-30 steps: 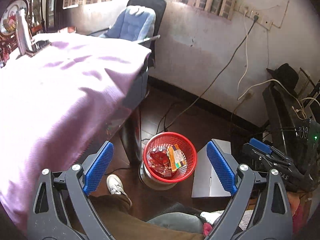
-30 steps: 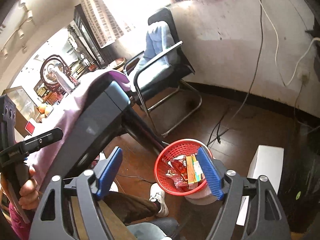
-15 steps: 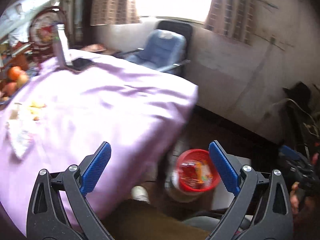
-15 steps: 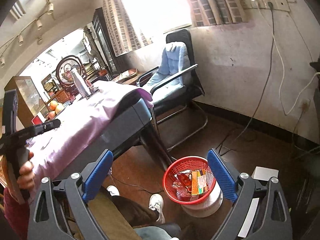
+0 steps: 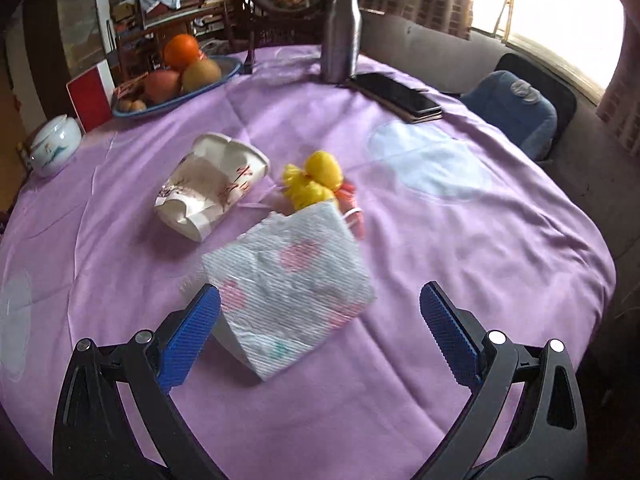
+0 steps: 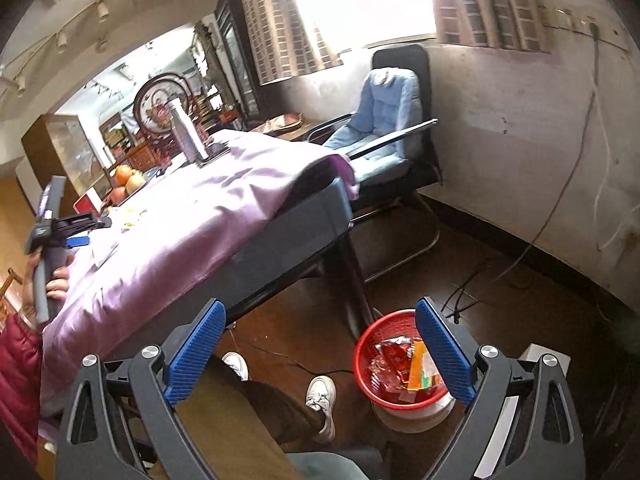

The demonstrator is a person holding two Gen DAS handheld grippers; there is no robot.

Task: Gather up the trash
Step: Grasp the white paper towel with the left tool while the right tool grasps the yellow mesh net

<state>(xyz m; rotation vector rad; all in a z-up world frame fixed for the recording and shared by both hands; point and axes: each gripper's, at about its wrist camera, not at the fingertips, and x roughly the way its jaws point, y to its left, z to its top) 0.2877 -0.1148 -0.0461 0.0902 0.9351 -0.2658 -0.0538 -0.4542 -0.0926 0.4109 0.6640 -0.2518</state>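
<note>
The worktop (image 5: pixel 500 240), draped in a lilac cloth, fills the left wrist view, and in the right wrist view it stands to the left over a dark wooden floor. A black office chair (image 6: pixel 396 120) with a blue cushion sits at its far corner, against the wall under the window.

On the floor near the worktop's leg stands a red mesh basket (image 6: pixel 362 350) set on a white base, with red and orange wrappers inside it.

The left tool (image 5: pixel 320 340) hangs above the near part of the worktop with its blue pads spread wide and nothing between them. A patterned paper napkin (image 5: pixel 288 292) lies just ahead of it, its near edge beside the left pad. Beyond the napkin lies a crumpled paper cup (image 5: pixel 212 192) on its side, and beside that a small clump of yellow and red wrappers (image 5: pixel 316 180) touches the napkin's far edge.

Farther back are a fruit bowl (image 5: pixel 176 76), a steel bottle (image 5: pixel 340 32) and a dark phone (image 5: pixel 396 94).

The right tool (image 6: pixel 318 352) is held off the worktop's side above the floor, pads wide apart and empty, the basket showing by its right pad.
</note>
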